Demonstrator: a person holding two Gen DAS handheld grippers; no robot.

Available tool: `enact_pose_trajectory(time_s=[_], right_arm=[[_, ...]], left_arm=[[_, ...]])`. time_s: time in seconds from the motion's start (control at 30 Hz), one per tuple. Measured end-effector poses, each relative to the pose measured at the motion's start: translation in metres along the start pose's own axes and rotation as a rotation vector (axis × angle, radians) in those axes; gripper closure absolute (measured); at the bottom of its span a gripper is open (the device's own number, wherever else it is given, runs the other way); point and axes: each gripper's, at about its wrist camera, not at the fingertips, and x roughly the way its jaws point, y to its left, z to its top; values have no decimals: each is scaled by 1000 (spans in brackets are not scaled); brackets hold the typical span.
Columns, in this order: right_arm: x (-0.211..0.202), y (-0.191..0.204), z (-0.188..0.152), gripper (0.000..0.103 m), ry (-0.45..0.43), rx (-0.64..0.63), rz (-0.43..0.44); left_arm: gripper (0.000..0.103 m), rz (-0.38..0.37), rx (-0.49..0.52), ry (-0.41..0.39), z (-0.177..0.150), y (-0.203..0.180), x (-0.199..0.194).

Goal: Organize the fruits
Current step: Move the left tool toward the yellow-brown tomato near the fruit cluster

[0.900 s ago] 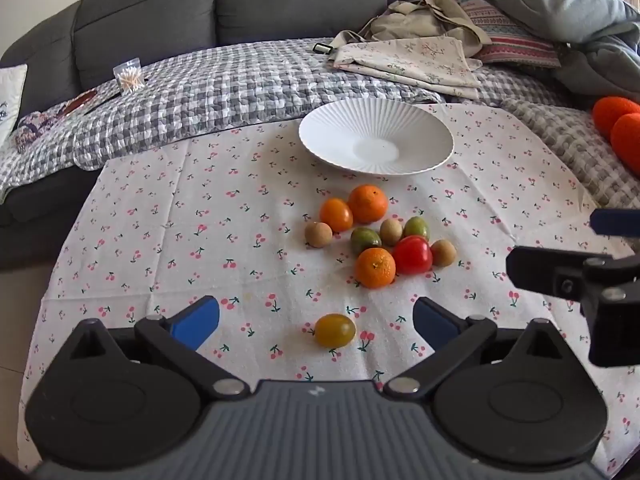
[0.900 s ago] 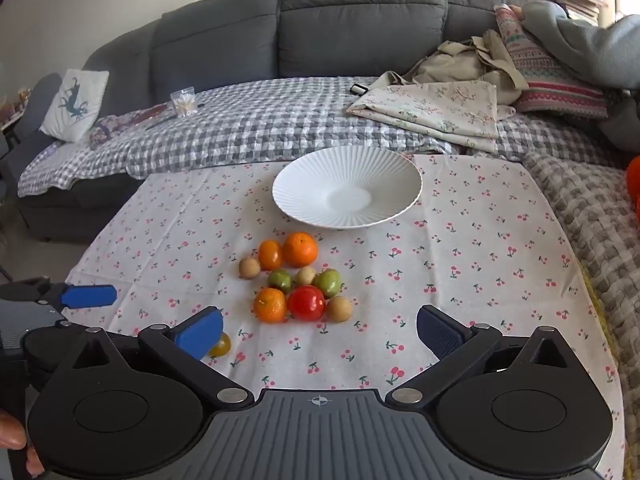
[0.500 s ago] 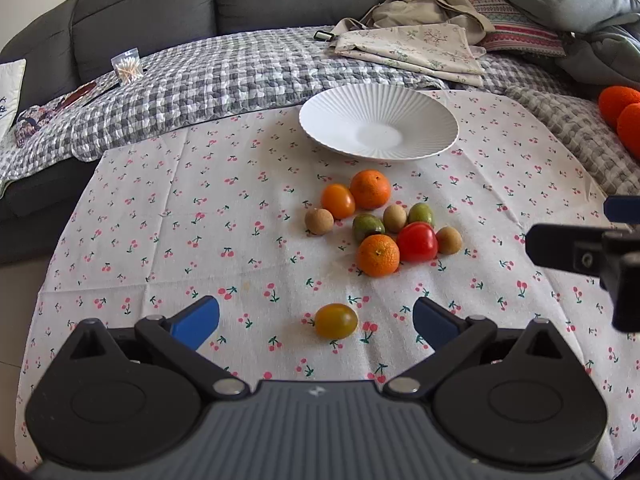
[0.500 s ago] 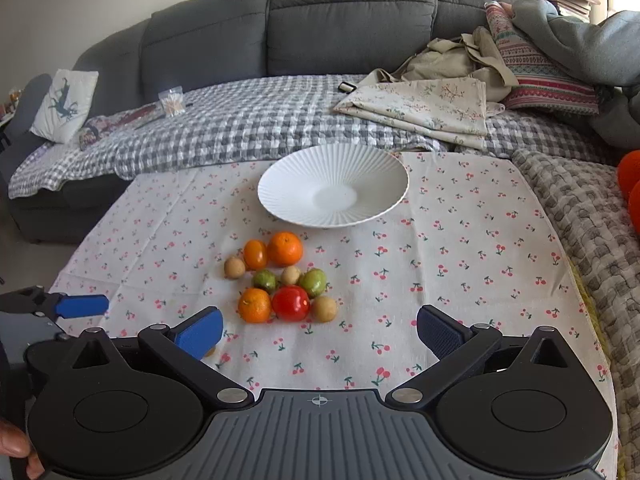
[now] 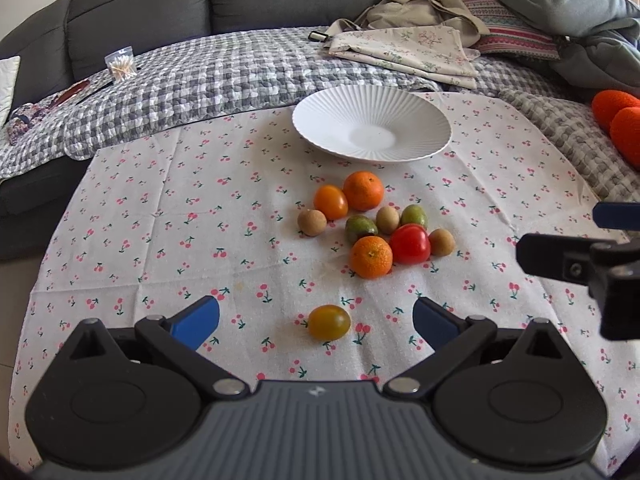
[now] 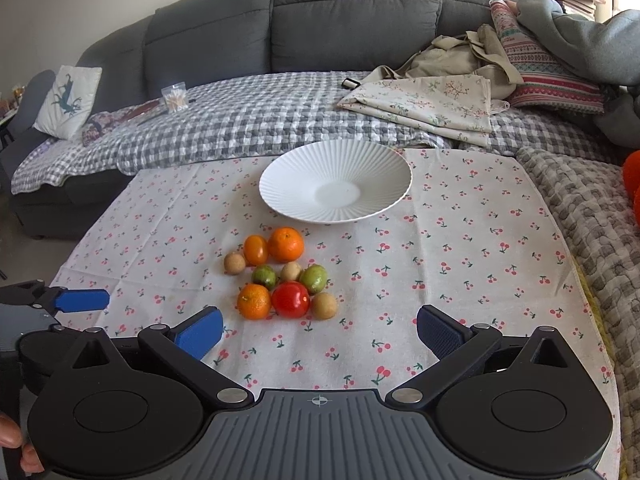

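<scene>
A white ribbed plate [image 5: 424,120] [image 6: 384,164] stands empty at the far side of the cherry-print cloth. In front of it lies a cluster of fruit: two oranges [image 5: 363,191] [image 6: 285,244], a red tomato [image 5: 410,243] [image 6: 291,299], green and brown small fruits. A lone yellow tomato [image 5: 329,322] lies apart, right between the open fingers of my left gripper [image 5: 316,320]. My right gripper [image 6: 319,330] is open and empty, just short of the cluster. Each gripper shows at the edge of the other's view.
A grey sofa with a checked blanket [image 6: 248,120] runs behind the cloth, with folded fabric [image 6: 432,100] and pillows on it. Orange woolly objects [image 5: 616,120] lie at the right on a grey throw. A small packet [image 6: 174,97] sits on the blanket.
Both grippers have moved forward toward the fruit. The yellow tomato now sits between the left fingers. Jaws stay open.
</scene>
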Motion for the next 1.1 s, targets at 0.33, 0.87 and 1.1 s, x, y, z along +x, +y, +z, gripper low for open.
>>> enact_pose_trajectory(time_s=[0.33,0.87,1.1], right_arm=[[-2,-10,-2,0,-5,50,26],[5,-8,-4,0,1,11,9],[18,-6,-7,0,2,5,-5]], left_arm=[[1,-9,-128,-40,9,40,0],[1,-23,-53,7,-3,15,10],[2,1,-56,14,-5,13,24]])
